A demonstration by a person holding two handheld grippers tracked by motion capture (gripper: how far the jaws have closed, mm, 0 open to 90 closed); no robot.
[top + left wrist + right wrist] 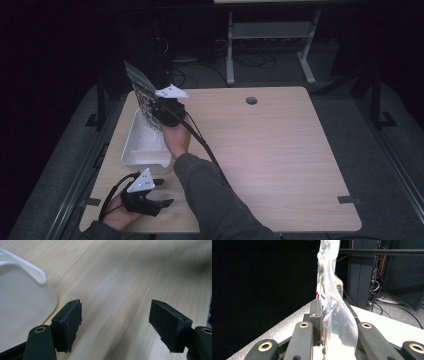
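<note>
Bag (141,95), clear plastic, thin and crinkly, held up over the far end of the white tub (131,150) at the table's left side. Contents partly visible through the film: dark bits with red and white specks, too small to identify. In the right gripper view the bag (332,302) looks glossy and twisted, with reflections along its folds, plus a small red patch near the jaws.

Long axis of the bag runs steeply up: lower end pinched at the gripper, free upper end rising and tilting away toward the table's far-left edge in the high view. In the right gripper view it stands nearly vertical, straight up from between the jaws.

Writing or brand: none readable; red marks could be print but too blurred to tell.

Right gripper (161,114) clamped on the bag's lower part, both pads pressing the film, hand and sleeve reaching across from the bottom of the high view. Left gripper (161,192) rests low near the table's (280,150) near-left corner, jaws spread wide with nothing between them; in its own view the pads (72,322) sit over bare wood, just beside the tub's rim (37,275).
</note>
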